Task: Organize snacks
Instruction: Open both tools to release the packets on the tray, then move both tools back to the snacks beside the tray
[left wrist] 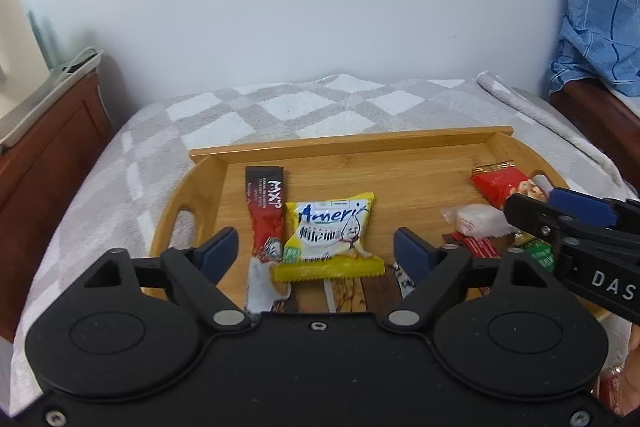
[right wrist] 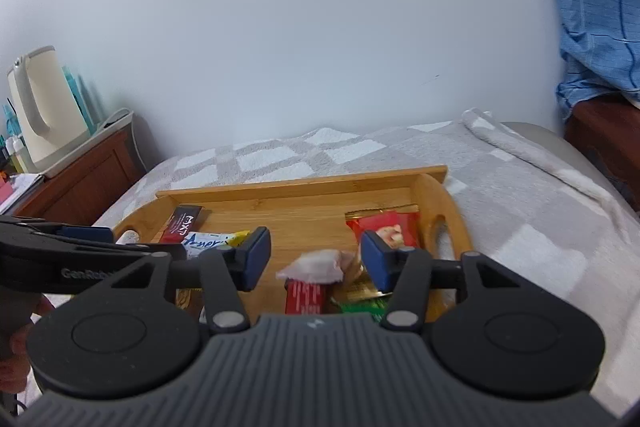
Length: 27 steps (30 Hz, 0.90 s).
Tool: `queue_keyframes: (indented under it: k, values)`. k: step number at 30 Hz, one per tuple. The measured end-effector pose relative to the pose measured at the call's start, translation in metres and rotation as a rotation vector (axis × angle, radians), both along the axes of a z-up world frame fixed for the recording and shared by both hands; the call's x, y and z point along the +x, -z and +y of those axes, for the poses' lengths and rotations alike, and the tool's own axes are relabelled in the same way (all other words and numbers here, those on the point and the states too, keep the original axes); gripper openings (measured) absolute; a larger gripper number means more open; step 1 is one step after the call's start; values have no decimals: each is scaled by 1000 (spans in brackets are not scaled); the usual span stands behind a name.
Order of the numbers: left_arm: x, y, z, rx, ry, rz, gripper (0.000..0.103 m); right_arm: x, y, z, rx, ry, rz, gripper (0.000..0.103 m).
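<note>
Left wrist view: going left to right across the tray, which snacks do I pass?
Dark red stick sachet → yellow packet → white wrapped sweet → red wrapper, all on the wooden tray.

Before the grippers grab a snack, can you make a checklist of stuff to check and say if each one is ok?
1. Left gripper open: ok, its jaws stand wide apart.
2. Right gripper open: ok, and nothing is held.
3. Snack lined up for the left gripper: ok, the yellow packet lies between its fingers, beside the red stick packet.
4. Snack lined up for the right gripper: ok, the white wrapped snack sits ahead between its fingers.
5. Snacks inside the wooden tray: ok for those seen; the near edge is hidden.
6. Grippers clear of each other: cannot tell, they are close side by side.
</note>
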<state>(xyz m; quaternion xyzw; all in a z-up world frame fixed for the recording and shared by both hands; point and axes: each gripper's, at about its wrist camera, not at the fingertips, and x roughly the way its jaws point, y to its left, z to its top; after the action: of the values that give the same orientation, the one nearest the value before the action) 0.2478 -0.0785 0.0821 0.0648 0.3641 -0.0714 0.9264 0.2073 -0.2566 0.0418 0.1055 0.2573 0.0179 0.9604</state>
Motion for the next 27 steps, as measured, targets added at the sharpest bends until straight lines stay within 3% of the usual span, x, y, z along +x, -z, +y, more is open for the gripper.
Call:
queue_keyframes:
  k: [8,13,27]
  values:
    - [-46,-15,11,-44,-17,-19,94,-46,-10,2,-48,8,-60,82]
    - [-82,-18,17,-56,-25,-39,97,-76,-7,0,-27,16,-69,83]
    - [-160,-3,23,-87,-40,-45,99,-141,10,1,-146,11,-46,88]
